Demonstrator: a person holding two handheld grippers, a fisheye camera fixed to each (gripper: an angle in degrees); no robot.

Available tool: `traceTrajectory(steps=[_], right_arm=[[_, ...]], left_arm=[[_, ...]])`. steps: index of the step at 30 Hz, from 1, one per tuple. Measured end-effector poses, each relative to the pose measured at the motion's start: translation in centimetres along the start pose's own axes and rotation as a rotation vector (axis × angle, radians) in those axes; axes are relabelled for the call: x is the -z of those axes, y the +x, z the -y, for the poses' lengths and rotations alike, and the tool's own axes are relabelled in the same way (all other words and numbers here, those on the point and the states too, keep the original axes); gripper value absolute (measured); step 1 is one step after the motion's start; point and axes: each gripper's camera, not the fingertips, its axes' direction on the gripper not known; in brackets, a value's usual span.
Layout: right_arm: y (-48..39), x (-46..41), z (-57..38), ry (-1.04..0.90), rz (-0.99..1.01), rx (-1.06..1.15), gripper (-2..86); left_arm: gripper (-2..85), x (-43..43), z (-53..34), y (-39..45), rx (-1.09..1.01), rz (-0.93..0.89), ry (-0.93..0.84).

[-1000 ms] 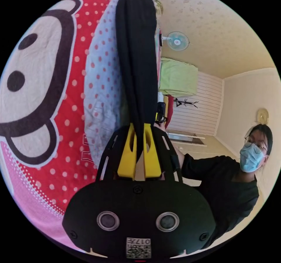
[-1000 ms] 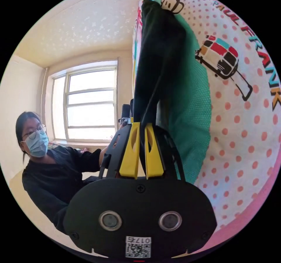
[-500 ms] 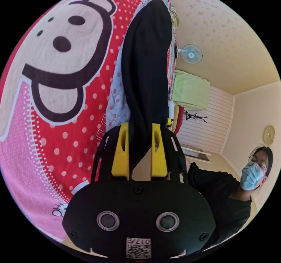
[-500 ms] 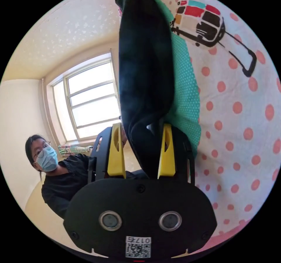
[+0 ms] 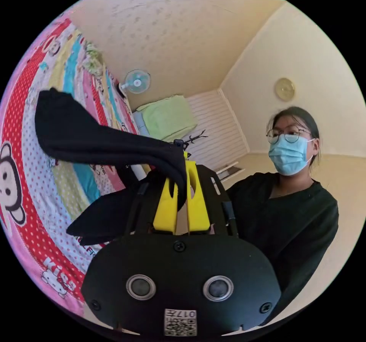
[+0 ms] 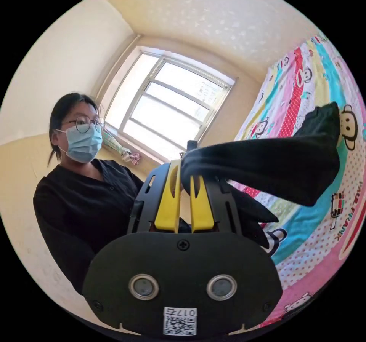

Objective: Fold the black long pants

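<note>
Half a second ago both pairs of yellow jaws stood apart around the cloth; now each pair is closed, pinching the black long pants, which are lifted off the bright cartoon-monkey patchwork bedspread.

In the left gripper view the bedspread runs from 7 to 11 o'clock, a pale blue wall fan sits near 11, a lime green cloth-covered shape is just below it, and a person in a black top fills 3 to 4 o'clock. The left gripper clamps a pants edge, with the cloth trailing toward 9 o'clock.

In the right gripper view a large white-framed window sits at 11 to 12, and the bedspread spans 2 to 5 o'clock. The right gripper nips the pants, which stretch toward 3 o'clock. Printed letters on the bedspread read "FRANK" in this view and "Kiss" in the left gripper view.
</note>
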Motion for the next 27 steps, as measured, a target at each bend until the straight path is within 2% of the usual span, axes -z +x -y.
traceTrajectory(steps=[3, 6, 9, 13, 15, 20, 24, 27], right_arm=[[-10.2, 0.1, 4.6, -0.017, -0.034, 0.214, -0.4], [-16.2, 0.2, 9.2, 0.013, -0.07, 0.293, -0.4], [-17.7, -0.3, 13.1, -0.008, -0.144, 0.307, -0.4], [-10.9, -1.0, 16.4, -0.051, -0.222, 0.114, -0.4], [-3.7, -2.1, 17.5, -0.099, -0.276, -0.011, -0.4], [6.3, -4.0, 17.9, -0.061, -0.258, -0.069, -0.3], [11.4, -7.6, 12.4, -0.154, -0.381, -0.106, -0.1], [16.5, -9.1, 3.3, -0.196, -0.319, -0.269, 0.4]], left_arm=[[0.6, 0.2, 3.5, 10.7, -0.203, 0.028, 0.027], [0.6, 0.6, 6.7, 17.8, -0.284, 0.117, 0.094], [0.6, 0.8, 9.7, 19.9, -0.272, 0.206, 0.132], [0.5, 0.8, 12.5, 14.3, -0.071, 0.295, 0.138], [0.4, 0.9, 13.6, 7.9, 0.073, 0.329, 0.13], [0.6, 1.7, 13.3, -0.8, 0.175, 0.293, 0.185], [1.9, -0.4, 7.9, -5.6, 0.271, 0.415, 0.075], [2.9, -3.1, -0.9, -10.1, 0.448, 0.355, 0.009]])
